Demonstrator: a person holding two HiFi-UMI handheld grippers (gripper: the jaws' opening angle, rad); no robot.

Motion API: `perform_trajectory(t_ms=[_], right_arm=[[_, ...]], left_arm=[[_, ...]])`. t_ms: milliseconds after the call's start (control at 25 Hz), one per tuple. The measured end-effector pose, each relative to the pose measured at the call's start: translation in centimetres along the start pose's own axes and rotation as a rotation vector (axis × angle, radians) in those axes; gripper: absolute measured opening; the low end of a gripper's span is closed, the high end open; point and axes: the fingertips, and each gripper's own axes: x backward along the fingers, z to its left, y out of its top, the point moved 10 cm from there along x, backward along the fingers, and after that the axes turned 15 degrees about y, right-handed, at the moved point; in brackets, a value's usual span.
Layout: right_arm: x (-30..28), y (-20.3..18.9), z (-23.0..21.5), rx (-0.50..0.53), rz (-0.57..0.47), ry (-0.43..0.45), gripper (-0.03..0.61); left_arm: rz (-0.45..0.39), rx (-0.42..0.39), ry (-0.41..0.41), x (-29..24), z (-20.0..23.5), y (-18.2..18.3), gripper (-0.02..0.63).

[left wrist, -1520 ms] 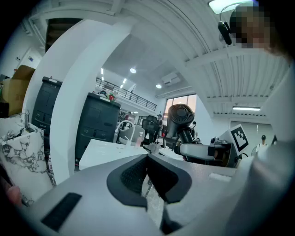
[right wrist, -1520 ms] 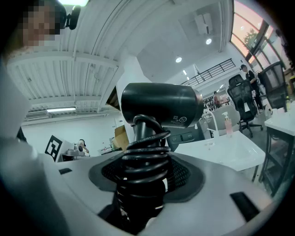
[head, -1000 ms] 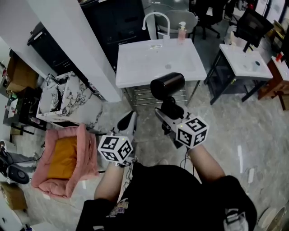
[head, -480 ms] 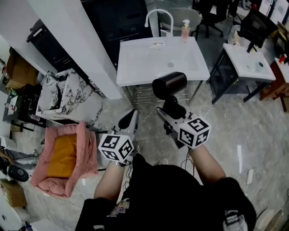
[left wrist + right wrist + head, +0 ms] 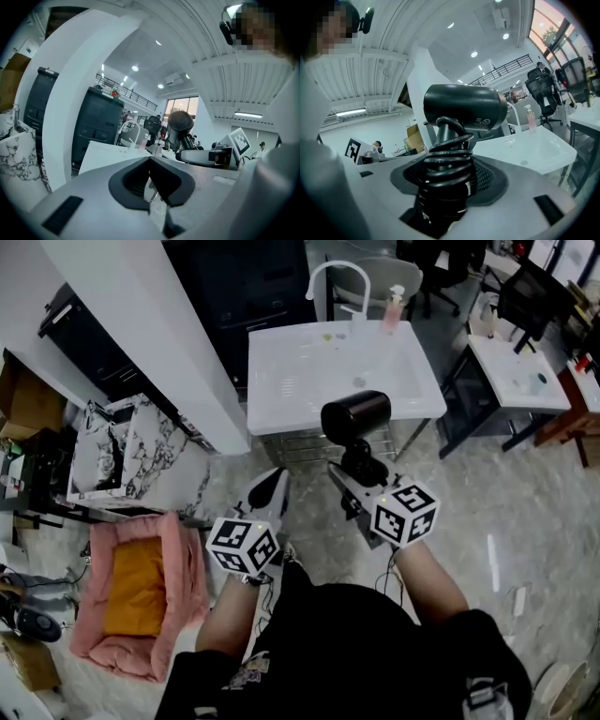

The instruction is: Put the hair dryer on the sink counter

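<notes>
Up close, the right gripper view shows the right hand-held gripper (image 5: 445,187) clamped on the hair dryer (image 5: 464,107) by its cord-wrapped handle. The head view places it in the air at the sink desk (image 5: 309,371) front edge. The left hand-held gripper (image 5: 151,161) is closed and empty.

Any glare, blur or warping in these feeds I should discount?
Head view: sharp, evenly lit across the sink counter. Right gripper view: strong fisheye, hair dryer crisp, bright window top right. Left gripper view: fisheye too, near jaws slightly soft.

Glossy marbled floor (image 5: 525,521), white pillar (image 5: 141,324), black cabinets (image 5: 253,287), pink cushioned bed (image 5: 192,587) at left
</notes>
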Motion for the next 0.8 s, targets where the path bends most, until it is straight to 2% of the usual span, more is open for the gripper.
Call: perform_trajectory(t_ms=[400,800], right_arm=[[-12.8,2.4,-2.6,-0.019,-0.011,-0.065,0.236],[-22.3,3.4,-3.6,-0.03,-0.005,-0.118,0.236]], left_arm=[[0.012,0.009,-0.058,-6.2,12.0,4.7,0.003],[0.037,-0.006,-0.112,-9.0,19.5,6.8,0.003]])
